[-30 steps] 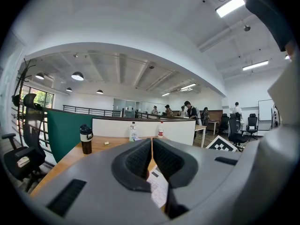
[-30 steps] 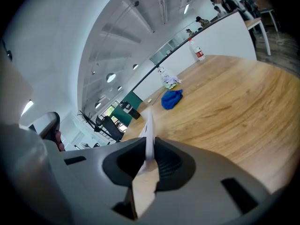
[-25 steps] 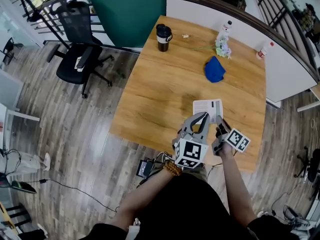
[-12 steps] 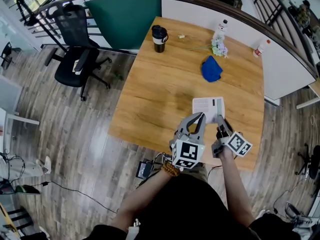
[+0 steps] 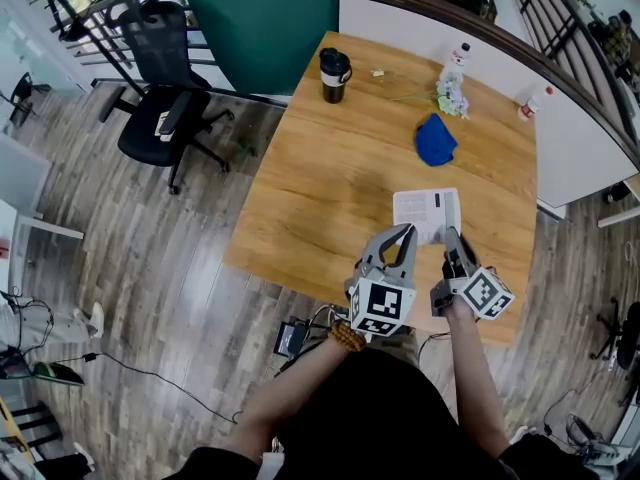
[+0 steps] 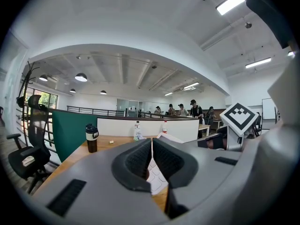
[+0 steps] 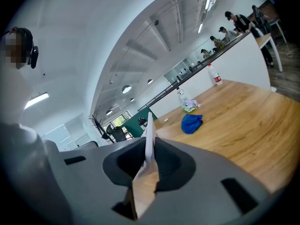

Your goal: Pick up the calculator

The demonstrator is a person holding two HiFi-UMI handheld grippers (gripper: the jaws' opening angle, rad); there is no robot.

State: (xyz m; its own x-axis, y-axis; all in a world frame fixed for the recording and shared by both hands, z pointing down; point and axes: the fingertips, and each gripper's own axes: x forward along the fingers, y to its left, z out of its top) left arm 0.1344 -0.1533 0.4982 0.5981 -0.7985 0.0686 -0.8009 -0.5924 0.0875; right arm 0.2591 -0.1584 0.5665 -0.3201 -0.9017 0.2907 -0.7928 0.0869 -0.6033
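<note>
Wood-plank flooring surrounds the wooden bench (image 5: 330, 183) at which we work, with a green partition (image 5: 265, 28) at its far end. We hold the right tool (image 5: 455, 238) clamped on the calculator (image 5: 425, 211); in the right gripper view the white body stands edge-on between the two pads, which press on both of its faces. The grip sits on the calculator's near edge, and the rest of it reaches away from us over the bench's near right part. We hold the left tool (image 5: 403, 233) just beside it on the left, with its pads brought together and nothing between them; in the left gripper view the keypad face shows directly behind those pads. Farther out on the bench lie a blue cloth (image 5: 435, 140), then a small bunch of flowers (image 5: 450, 96) with a bottle (image 5: 457, 60) behind it, and a dark lidded cup (image 5: 333, 74) near the far left corner. A black office chair (image 5: 160, 98) stands on the floor to the left.
</note>
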